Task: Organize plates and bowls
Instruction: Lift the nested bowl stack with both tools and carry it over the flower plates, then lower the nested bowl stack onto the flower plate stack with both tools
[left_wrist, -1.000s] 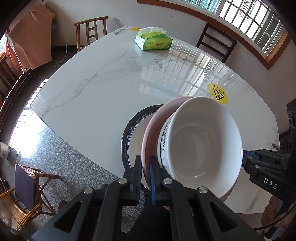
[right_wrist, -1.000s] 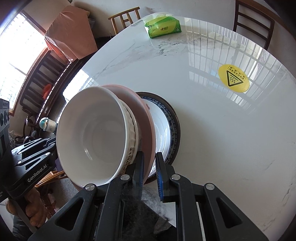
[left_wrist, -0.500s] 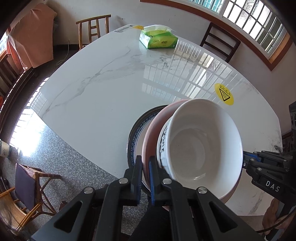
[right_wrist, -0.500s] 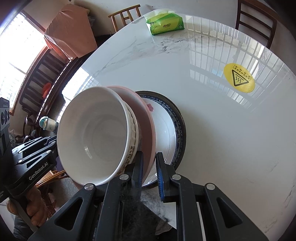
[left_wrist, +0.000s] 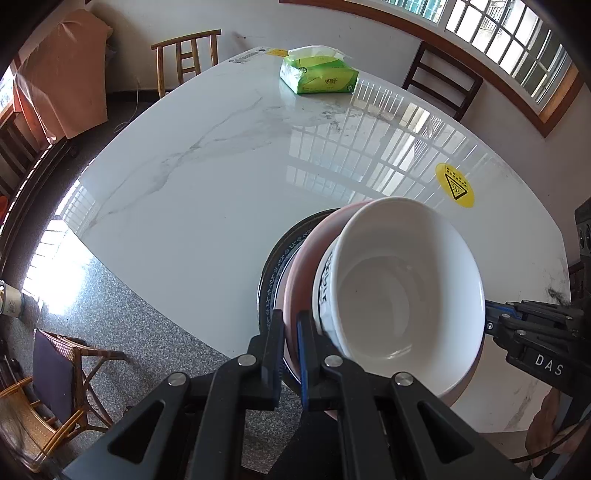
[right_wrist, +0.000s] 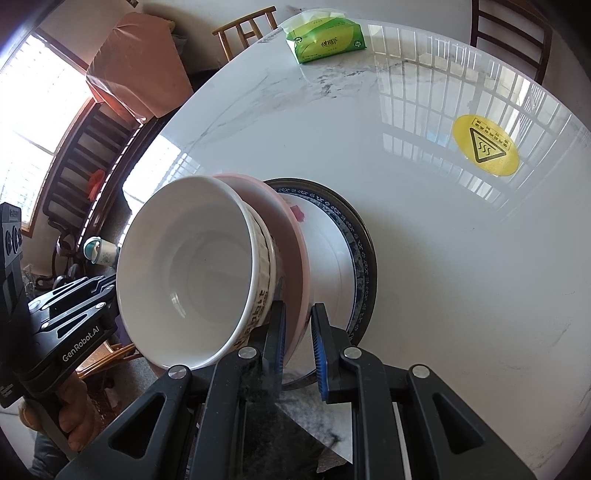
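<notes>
- White marble desk (left_wrist: 207, 192), tissue pack (left_wrist: 318, 75) at far edge.
- Blue-rimmed plate (right_wrist: 356, 243) lies flat on desk.
- Pink plate (right_wrist: 291, 251) above it, carrying white bowl (left_wrist: 399, 295).
- Left claw (left_wrist: 290, 334) and right claw (right_wrist: 298, 334) both clamp the pink plate's rim, on opposite sides.

Sunlit marble table (left_wrist: 207, 192), wooden chairs (left_wrist: 184, 55)

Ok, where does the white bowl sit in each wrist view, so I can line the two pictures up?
Left wrist view: the white bowl is at lower right, just right of the left tool.
Right wrist view: the white bowl is at lower left, just left of the right tool.
Shared landmark: the round yellow warning sticker on the table, to the right in both views.
</notes>
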